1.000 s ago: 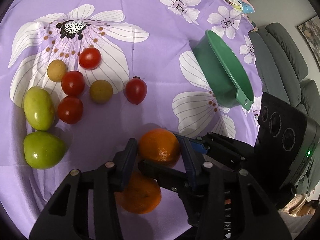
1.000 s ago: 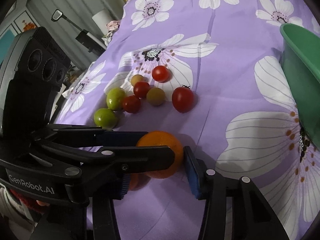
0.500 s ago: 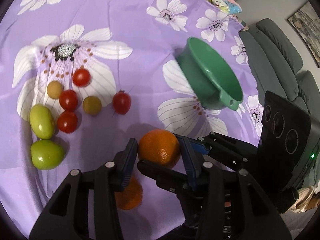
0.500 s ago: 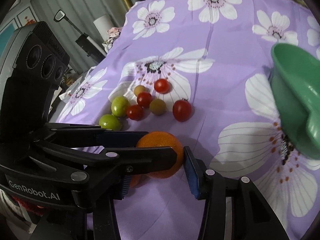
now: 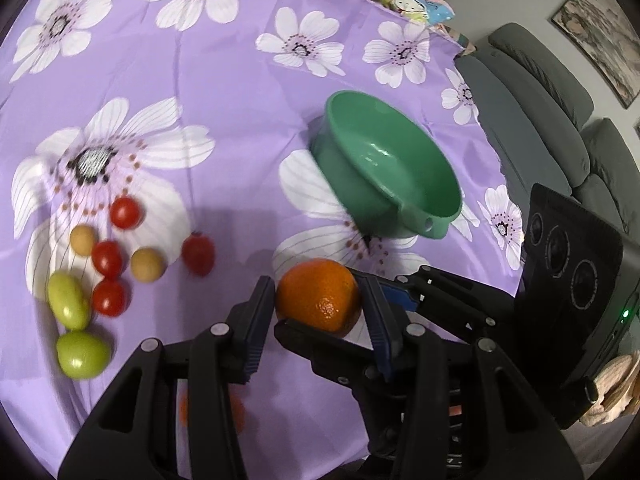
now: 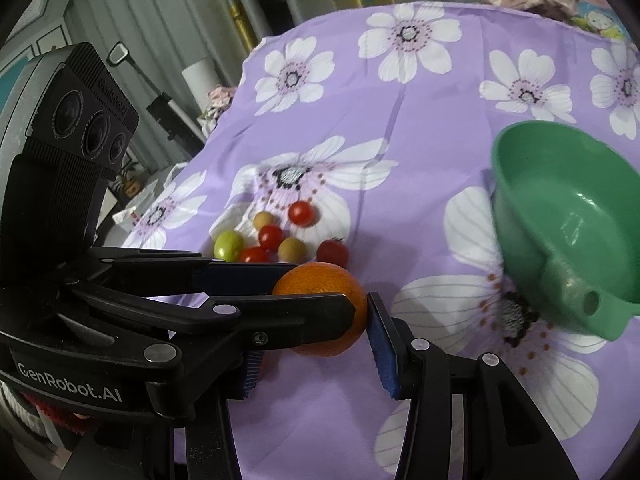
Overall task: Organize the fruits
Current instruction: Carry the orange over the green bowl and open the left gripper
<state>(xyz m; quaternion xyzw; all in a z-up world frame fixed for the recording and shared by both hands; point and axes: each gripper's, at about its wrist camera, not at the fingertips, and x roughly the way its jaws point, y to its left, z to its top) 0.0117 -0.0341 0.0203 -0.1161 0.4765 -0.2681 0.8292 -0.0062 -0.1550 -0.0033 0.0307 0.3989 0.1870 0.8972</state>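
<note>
- Below the green bowl (image 5: 400, 168), in the left wrist view, we see the left gripper (image 5: 318, 300) clenched on an orange (image 5: 316, 292), one blue pad pressing each side of it.
- Left of the bowl, well apart from it, red cherry tomatoes (image 5: 120, 212), two small yellowish fruits (image 5: 148, 264) and two green fruits (image 5: 82, 354) lie loosely clustered on the purple flowered tablecloth (image 5: 240, 80).
- Further below the bowl, a second orange (image 5: 212, 408) rests on the cloth, partly hidden behind the gripper's fingers.
- Left of the bowl in the right wrist view, the right gripper (image 6: 320, 320) grasps the same orange: its right pad presses the fruit's side, while its left pad is mostly hidden behind the left gripper's finger crossing in front.
- Beyond the orange, still left of the bowl, we find the tomato cluster; the bowl itself sits empty on the cloth.
</note>
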